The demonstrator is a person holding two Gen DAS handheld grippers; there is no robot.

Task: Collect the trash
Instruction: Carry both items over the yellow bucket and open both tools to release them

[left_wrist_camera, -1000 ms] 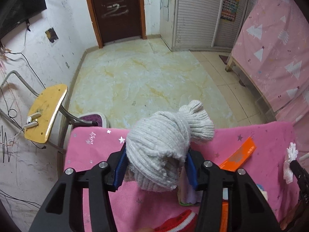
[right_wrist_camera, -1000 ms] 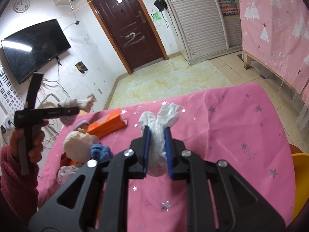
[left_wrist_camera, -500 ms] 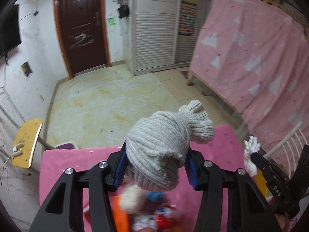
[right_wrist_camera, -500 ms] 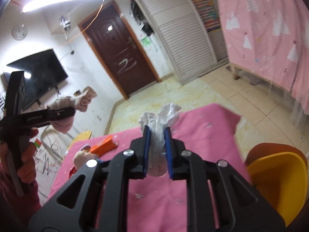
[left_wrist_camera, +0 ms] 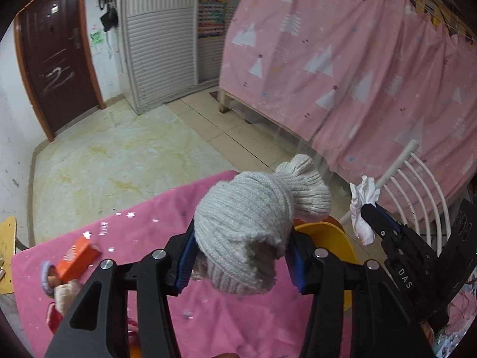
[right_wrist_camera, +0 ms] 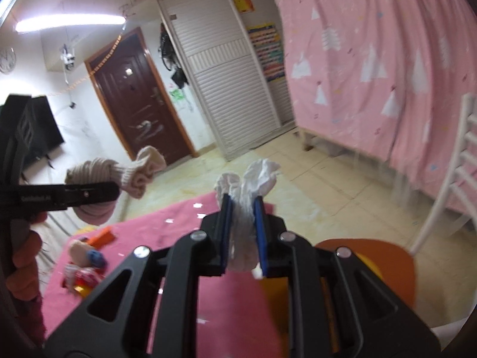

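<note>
Both tongs swung toward yellow bin (left_wrist_camera: 325, 232); left tongs (left_wrist_camera: 240, 256) clamp knit sock (left_wrist_camera: 250, 217), right tongs (right_wrist_camera: 243, 238) clamp tissue (right_wrist_camera: 247, 197).

The left gripper (left_wrist_camera: 240, 256) is tilting downward, its blue fingers (left_wrist_camera: 185, 258) clamping a knitted bundle (left_wrist_camera: 253, 223). The right gripper (right_wrist_camera: 243, 238) is pinching a crumpled tissue (right_wrist_camera: 250, 191) tightly. A hand (right_wrist_camera: 22, 256) is gripping the left handle.

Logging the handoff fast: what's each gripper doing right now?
Left gripper: closed on the knitted sock bundle.
Right gripper: shut on the crumpled white tissue.
</note>
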